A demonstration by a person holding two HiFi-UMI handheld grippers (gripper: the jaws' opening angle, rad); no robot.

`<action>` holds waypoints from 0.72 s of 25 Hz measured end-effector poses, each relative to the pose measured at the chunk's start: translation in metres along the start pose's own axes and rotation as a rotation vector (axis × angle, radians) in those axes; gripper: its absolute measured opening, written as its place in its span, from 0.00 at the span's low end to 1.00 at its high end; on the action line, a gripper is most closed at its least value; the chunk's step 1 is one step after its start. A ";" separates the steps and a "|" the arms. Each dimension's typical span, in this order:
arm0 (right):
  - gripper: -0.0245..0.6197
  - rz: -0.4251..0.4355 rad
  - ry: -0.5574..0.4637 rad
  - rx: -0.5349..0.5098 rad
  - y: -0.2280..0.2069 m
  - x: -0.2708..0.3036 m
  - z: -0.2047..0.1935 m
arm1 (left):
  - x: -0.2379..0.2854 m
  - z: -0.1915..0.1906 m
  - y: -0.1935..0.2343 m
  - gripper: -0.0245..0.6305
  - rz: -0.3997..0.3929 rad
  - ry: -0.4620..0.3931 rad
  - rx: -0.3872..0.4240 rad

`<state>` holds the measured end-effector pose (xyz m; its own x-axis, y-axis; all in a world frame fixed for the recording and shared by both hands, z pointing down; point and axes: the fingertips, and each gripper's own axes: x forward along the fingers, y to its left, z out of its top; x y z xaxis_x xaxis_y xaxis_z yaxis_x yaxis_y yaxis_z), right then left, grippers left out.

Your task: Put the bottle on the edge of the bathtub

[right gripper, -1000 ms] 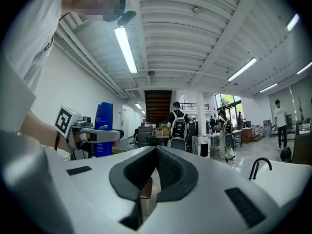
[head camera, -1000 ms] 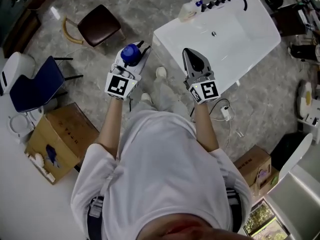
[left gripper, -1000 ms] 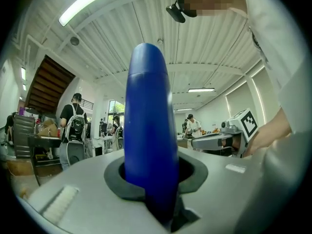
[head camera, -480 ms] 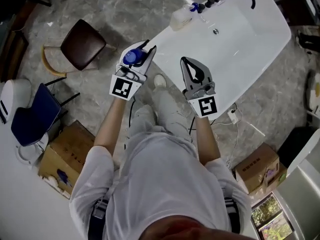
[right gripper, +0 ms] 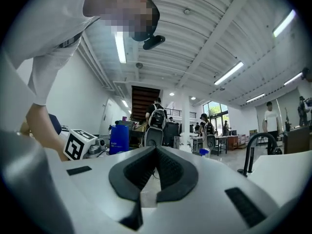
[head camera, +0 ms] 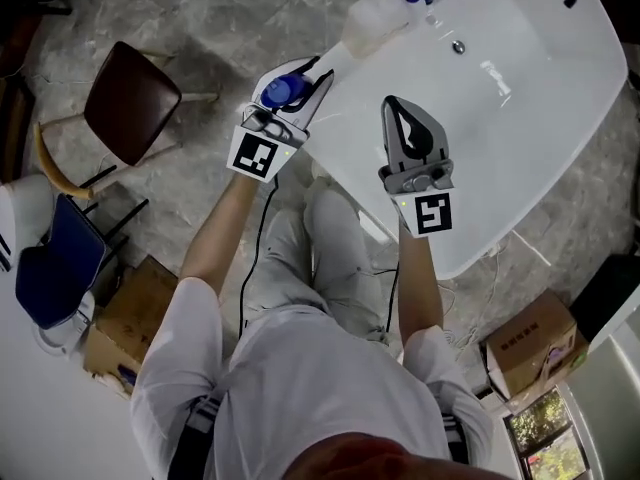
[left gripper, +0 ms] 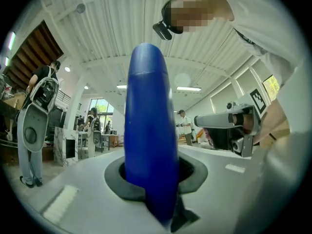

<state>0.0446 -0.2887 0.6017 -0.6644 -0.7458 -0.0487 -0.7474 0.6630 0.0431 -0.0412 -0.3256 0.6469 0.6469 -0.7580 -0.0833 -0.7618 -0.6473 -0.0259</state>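
Grey marbled floor (head camera: 200,18) with a large white bathtub (head camera: 520,128) at upper right of the head view; brown-seated wooden chair (head camera: 130,98) at left, brown cardboard box (head camera: 530,343) at lower right; pale translucent bottle with a blue cap (head camera: 375,18) lies on the tub's far rim near a black curved faucet (right gripper: 250,150); left gripper (head camera: 305,80) has its jaws clamped on a blue plastic bottle (head camera: 283,90), bottle standing upright between the pads in the left gripper view, filling the middle of it; held bottle sits right at the tub's near-left rim, over it or just beside it, cannot tell which; right gripper (head camera: 398,108) is over the tub, jaws pressed together with nothing between them; both grippers point toward the tub's far end.
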 end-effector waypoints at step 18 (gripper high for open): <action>0.04 -0.111 0.054 0.056 -0.023 -0.029 -0.090 | 0.045 -0.126 -0.004 0.18 -0.203 0.107 -0.033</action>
<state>0.0812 -0.2884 0.6916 -0.5780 -0.8161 0.0034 -0.8160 0.5779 -0.0152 -0.0049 -0.3674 0.7685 0.7879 -0.6153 0.0261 -0.6155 -0.7881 0.0009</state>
